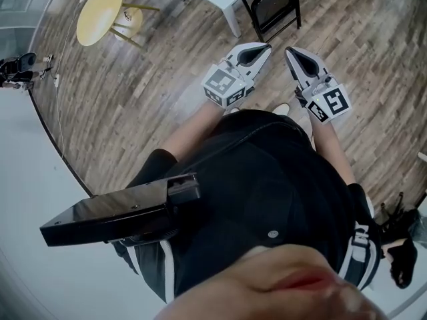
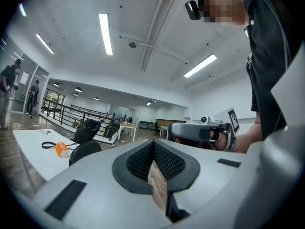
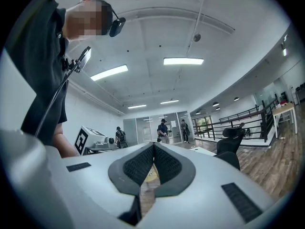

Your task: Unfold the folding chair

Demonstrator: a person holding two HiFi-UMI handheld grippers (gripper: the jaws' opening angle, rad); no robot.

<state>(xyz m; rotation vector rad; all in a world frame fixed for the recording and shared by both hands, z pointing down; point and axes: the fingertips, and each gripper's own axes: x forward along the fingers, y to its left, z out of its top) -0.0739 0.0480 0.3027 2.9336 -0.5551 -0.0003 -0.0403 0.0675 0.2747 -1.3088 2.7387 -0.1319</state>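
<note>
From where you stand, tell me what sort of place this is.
Probably an open-plan office or lab: a white desk with black office chairs, strip lights on a bare ceiling, and glass partitions behind standing people.

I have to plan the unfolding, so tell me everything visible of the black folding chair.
The folding chair shows only in the head view, at the top edge, its upper part cut off. A thin black tubular frame, metal by the look, surrounds a dark flat panel. It looks folded flat, standing on the wooden floor beside a white table leg. The left gripper and right gripper do not touch it.
</note>
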